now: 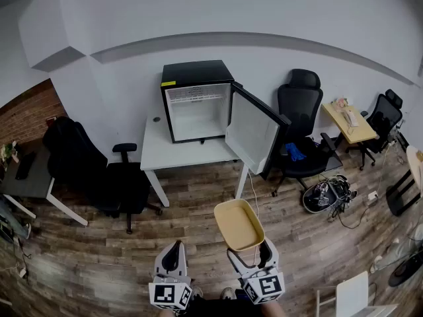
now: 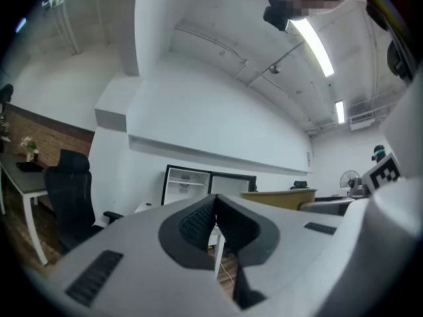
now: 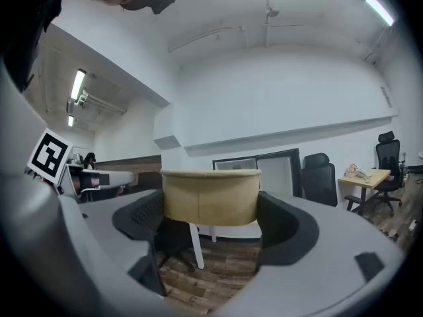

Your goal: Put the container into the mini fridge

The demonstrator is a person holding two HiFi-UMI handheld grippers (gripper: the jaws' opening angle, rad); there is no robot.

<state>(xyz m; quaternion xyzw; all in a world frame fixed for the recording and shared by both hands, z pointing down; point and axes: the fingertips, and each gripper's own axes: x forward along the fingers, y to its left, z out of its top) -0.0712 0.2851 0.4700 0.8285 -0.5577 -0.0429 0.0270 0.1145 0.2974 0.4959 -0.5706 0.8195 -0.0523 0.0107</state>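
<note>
A tan open container is held out over the wooden floor, and my right gripper is shut on its near end. In the right gripper view the container fills the gap between the two black pads. My left gripper hangs beside it on the left, shut and empty; its pads meet in the left gripper view. The black mini fridge stands on a white table ahead, its door swung open to the right and its white inside in view.
Black office chairs stand left and right of the table. A dark desk is at far left. A small wooden table, a cable pile and a white stool are on the right.
</note>
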